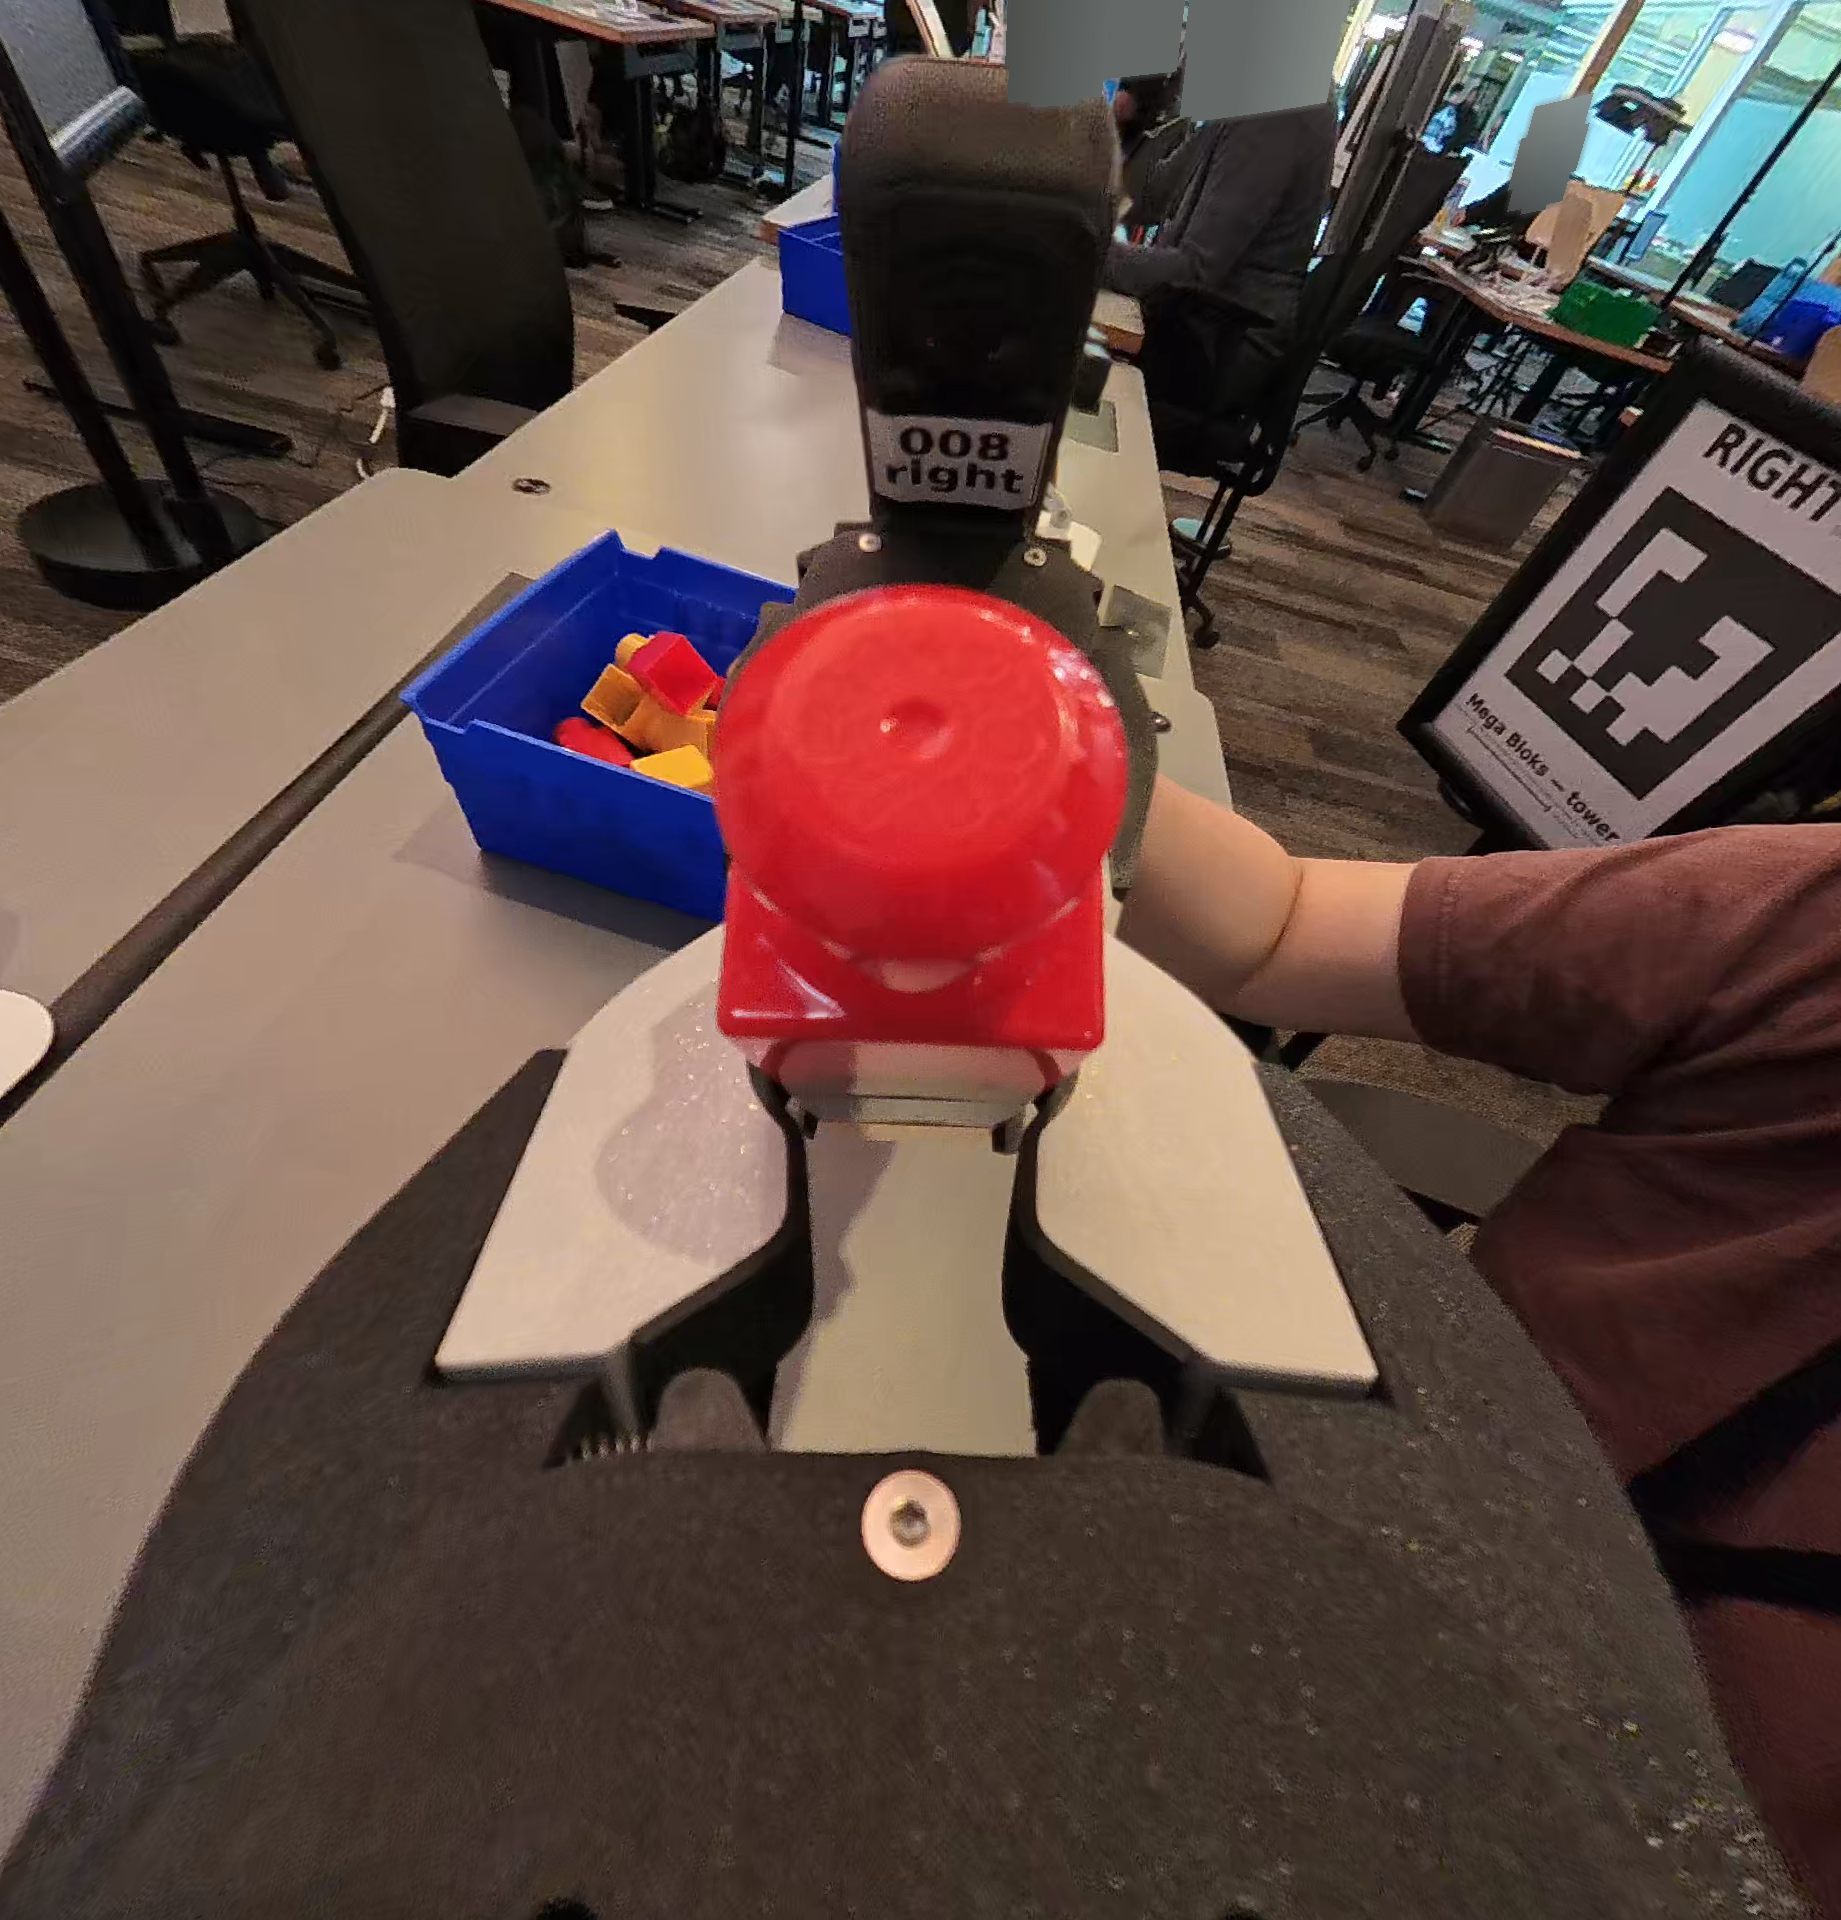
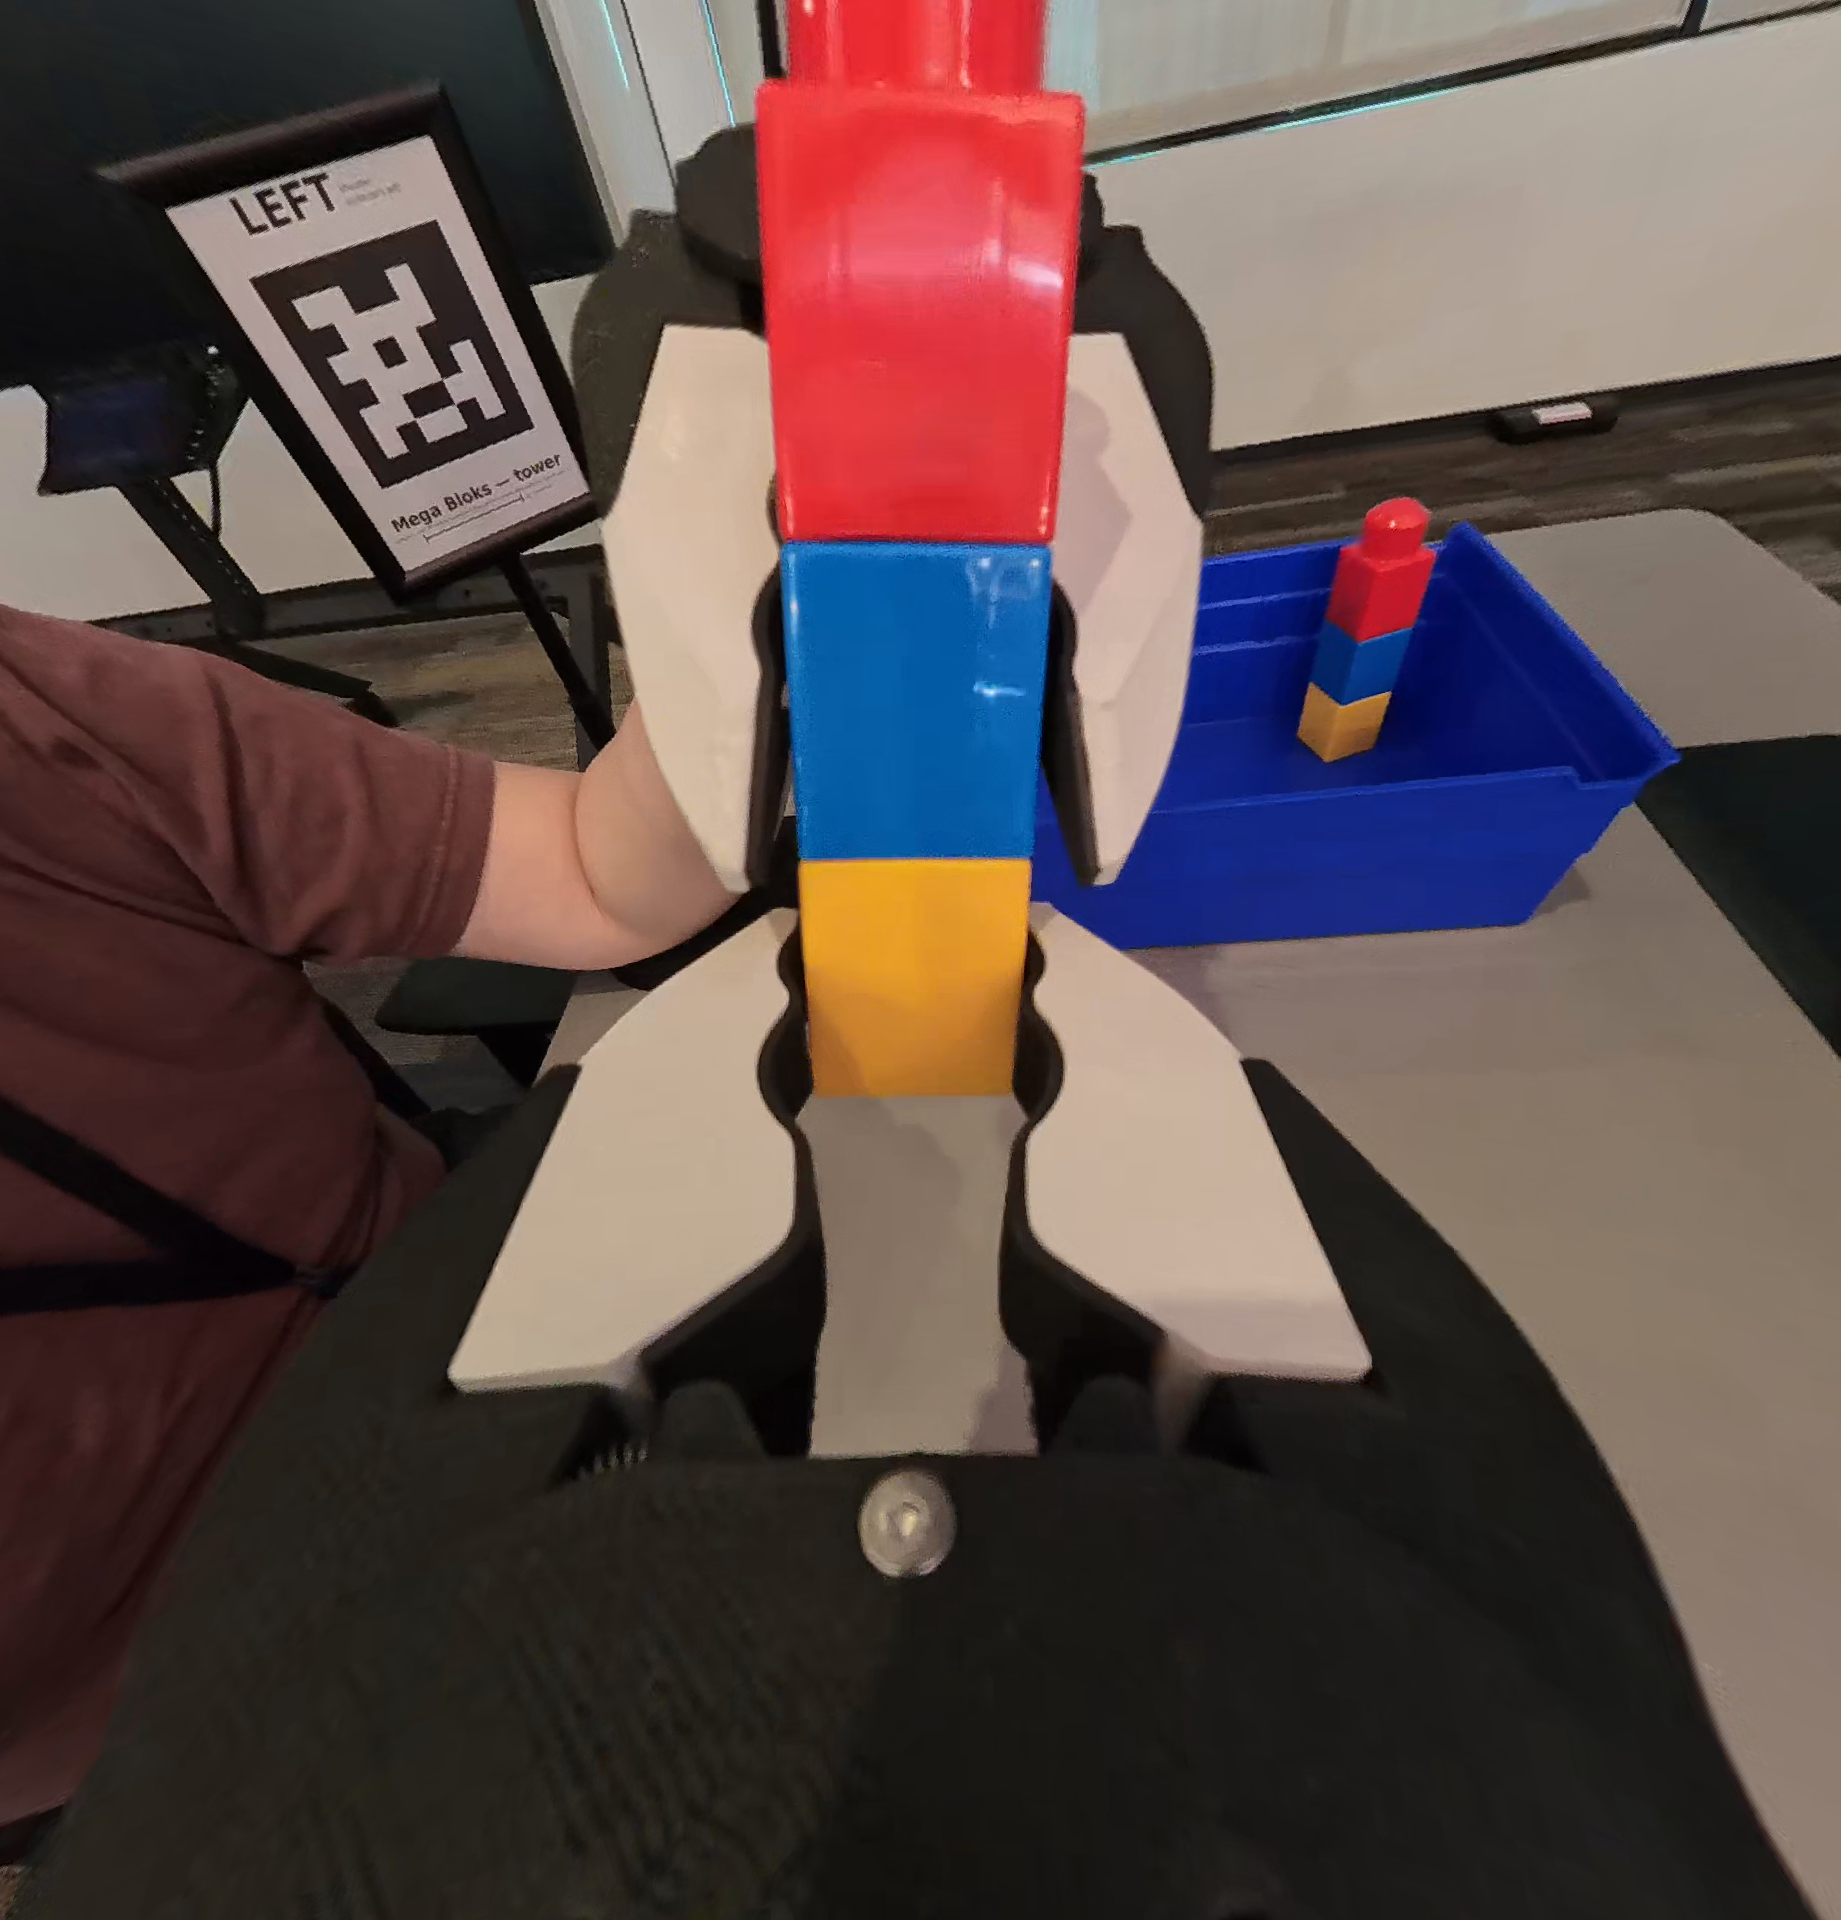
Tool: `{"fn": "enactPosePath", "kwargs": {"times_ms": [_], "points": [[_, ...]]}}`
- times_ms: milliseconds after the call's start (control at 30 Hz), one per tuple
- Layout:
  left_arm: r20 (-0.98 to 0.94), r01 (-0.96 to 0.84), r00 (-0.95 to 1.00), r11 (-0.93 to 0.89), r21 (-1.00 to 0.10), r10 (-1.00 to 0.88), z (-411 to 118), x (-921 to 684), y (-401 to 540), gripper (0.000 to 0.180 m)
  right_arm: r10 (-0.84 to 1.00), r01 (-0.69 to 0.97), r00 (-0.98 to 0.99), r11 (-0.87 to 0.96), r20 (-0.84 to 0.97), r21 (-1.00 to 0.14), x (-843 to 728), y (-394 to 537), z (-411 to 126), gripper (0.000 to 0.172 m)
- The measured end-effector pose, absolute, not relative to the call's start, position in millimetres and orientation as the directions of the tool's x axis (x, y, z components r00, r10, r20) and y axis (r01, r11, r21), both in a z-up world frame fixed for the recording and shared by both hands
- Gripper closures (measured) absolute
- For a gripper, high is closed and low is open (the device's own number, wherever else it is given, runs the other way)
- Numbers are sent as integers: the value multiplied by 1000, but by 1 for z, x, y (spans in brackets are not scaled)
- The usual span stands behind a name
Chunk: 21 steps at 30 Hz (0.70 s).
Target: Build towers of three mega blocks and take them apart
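— Who has the tower?
— Both. The left gripper (image 2: 911, 717) clamps the blue block (image 2: 916, 701); the right gripper (image 2: 911, 997) clamps the yellow block (image 2: 911, 977). The tower's long axis runs straight between the facing tools, above the table (image 2: 1415, 1091).

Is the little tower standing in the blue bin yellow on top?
No, the little tower in the blue bin has its red block on top, blue in the middle and yellow at the bottom.
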<state>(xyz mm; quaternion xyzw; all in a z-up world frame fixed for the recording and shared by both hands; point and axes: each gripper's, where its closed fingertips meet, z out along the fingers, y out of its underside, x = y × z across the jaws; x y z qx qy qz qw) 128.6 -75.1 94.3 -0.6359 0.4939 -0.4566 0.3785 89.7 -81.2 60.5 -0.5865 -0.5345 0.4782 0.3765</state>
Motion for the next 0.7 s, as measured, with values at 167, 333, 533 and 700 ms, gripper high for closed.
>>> {"fn": "enactPosePath", "kwargs": {"times_ms": [167, 333, 533, 700], "points": [[198, -220, 125, -222, -950, -972, 107, 121, -66, 139, 981, 374, -14, -174, -193, -911, 96, -79, 42, 135], [210, -128, 200, -238, -963, -957, 132, 58, -51, 139, 996, 488, 62, -89, -67, -869, 117, -64, 28, 134], [205, -280, 300, -291, -915, -932, 104, 33, -45, 139, 767, 535, 639, -388, 59, -751, 286, 14, 18, 134], [212, -394, 296, -321, -861, -931, 81, 44, -48, 139, 500, 414, 866, -745, -27, -523, 418, 17, -55, 134]]}}
